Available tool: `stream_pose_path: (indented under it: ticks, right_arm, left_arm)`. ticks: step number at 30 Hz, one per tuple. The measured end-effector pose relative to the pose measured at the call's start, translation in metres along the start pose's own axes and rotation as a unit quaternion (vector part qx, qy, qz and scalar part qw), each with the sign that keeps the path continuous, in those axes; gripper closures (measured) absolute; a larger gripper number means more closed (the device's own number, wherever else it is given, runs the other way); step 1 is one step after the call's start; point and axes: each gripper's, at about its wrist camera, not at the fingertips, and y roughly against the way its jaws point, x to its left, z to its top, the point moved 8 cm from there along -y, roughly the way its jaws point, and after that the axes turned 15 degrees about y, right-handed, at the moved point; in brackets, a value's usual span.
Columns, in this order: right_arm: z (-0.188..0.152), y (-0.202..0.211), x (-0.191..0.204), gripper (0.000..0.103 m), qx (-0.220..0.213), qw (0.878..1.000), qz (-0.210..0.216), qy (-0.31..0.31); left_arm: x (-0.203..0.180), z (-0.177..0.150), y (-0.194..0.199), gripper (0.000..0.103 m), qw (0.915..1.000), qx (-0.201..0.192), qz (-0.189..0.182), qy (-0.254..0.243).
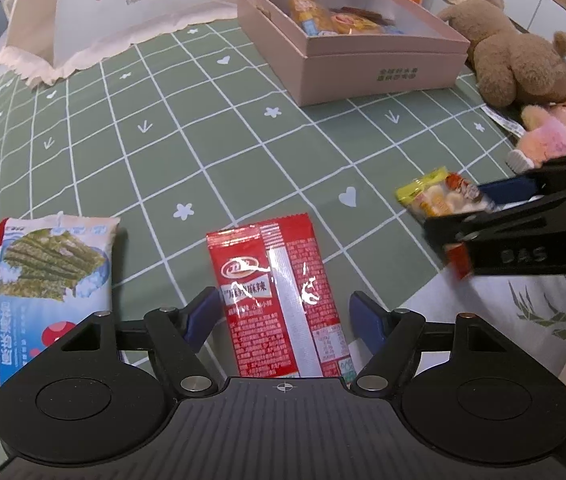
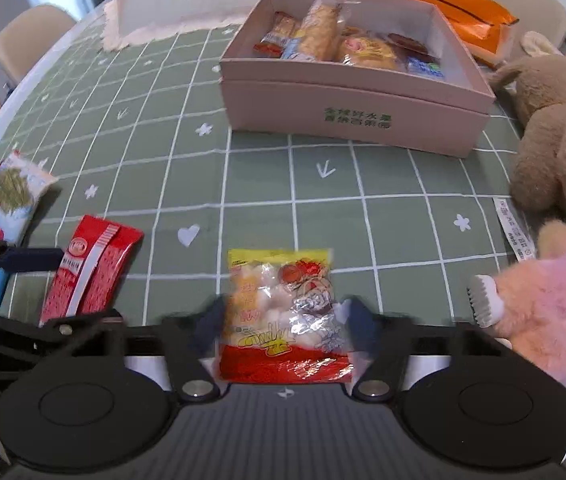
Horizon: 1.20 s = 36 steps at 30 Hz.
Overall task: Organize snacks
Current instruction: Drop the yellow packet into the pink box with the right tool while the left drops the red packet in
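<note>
A red spicy-snack packet (image 1: 279, 300) lies flat on the green checked tablecloth (image 1: 243, 152), and my left gripper (image 1: 285, 320) stands open astride it, its blue pads clear of both long edges. In the right wrist view the left gripper (image 2: 59, 292) and the red packet (image 2: 91, 272) sit at the left. A yellow-and-red candy packet (image 2: 283, 312) lies between the pads of my right gripper (image 2: 283, 320), which touch its two side edges. The left wrist view shows that gripper (image 1: 455, 210) and packet (image 1: 435, 196) at the right. The open pink box (image 2: 343, 108) behind holds several snacks.
A seaweed snack packet (image 1: 55, 264) and a red wrapper lie at the left. A brown plush (image 1: 523, 60) and a pink plush (image 1: 555, 136) sit to the right of the box. An orange bag (image 2: 467, 12) and a white food cover (image 1: 123, 0) stand behind.
</note>
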Motion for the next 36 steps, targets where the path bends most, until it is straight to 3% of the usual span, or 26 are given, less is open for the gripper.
stream_pose_path:
  ticks: [3, 6, 13, 16, 19, 22, 23, 25, 27, 29, 32, 36]
  right_arm:
    - [-0.002, 0.02, -0.007, 0.049, -0.019, 1.0, 0.01, -0.012]
    - [-0.008, 0.046, -0.021, 0.049, -0.038, 0.999, 0.007, -0.027]
    - [-0.013, 0.099, -0.06, 0.049, -0.084, 0.993, -0.047, -0.065]
    - [-0.013, 0.121, -0.075, 0.049, -0.106, 0.989, -0.064, -0.078]
    - [-0.009, 0.137, -0.087, 0.049, -0.127, 0.985, -0.072, -0.088]
    - [0.0, 0.145, -0.092, 0.049, -0.145, 0.982, -0.077, -0.092]
    - [0.003, 0.147, -0.093, 0.049, -0.15, 0.981, -0.079, -0.091]
    - [0.009, 0.149, -0.094, 0.049, -0.157, 0.98, -0.079, -0.088]
    - [0.01, 0.15, -0.096, 0.049, -0.159, 0.98, -0.077, -0.086]
    - [0.009, 0.152, -0.1, 0.049, -0.161, 0.98, -0.08, -0.085]
    - [0.005, 0.152, -0.111, 0.049, -0.159, 0.98, -0.074, -0.095]
    - [0.037, 0.162, -0.127, 0.053, -0.18, 0.977, -0.054, -0.1]
  left_arm:
    - [-0.001, -0.004, 0.001, 0.027, 0.9999, 0.005, 0.0, -0.011]
    - [0.001, -0.008, 0.007, 0.042, 0.9999, -0.007, -0.005, -0.014]
    - [-0.003, 0.001, 0.043, 0.052, 0.998, -0.032, -0.054, -0.006]
    - [-0.022, 0.044, 0.087, 0.052, 0.9914, -0.081, -0.103, -0.004]
    - [-0.053, 0.11, 0.136, 0.051, 0.9763, -0.152, -0.152, -0.017]
    - [-0.086, 0.178, 0.16, 0.046, 0.9619, -0.199, -0.186, -0.021]
    - [-0.097, 0.202, 0.158, 0.045, 0.9594, -0.2, -0.198, -0.017]
    - [-0.113, 0.238, 0.136, 0.044, 0.9641, -0.163, -0.209, -0.008]
    - [-0.115, 0.26, 0.112, 0.051, 0.9691, -0.134, -0.206, 0.019]
    - [-0.107, 0.262, 0.106, 0.051, 0.9675, -0.14, -0.207, 0.039]
    - [-0.084, 0.239, 0.109, 0.051, 0.9619, -0.138, -0.226, 0.068]
    - [-0.035, 0.187, 0.099, 0.051, 0.967, -0.12, -0.201, 0.1]
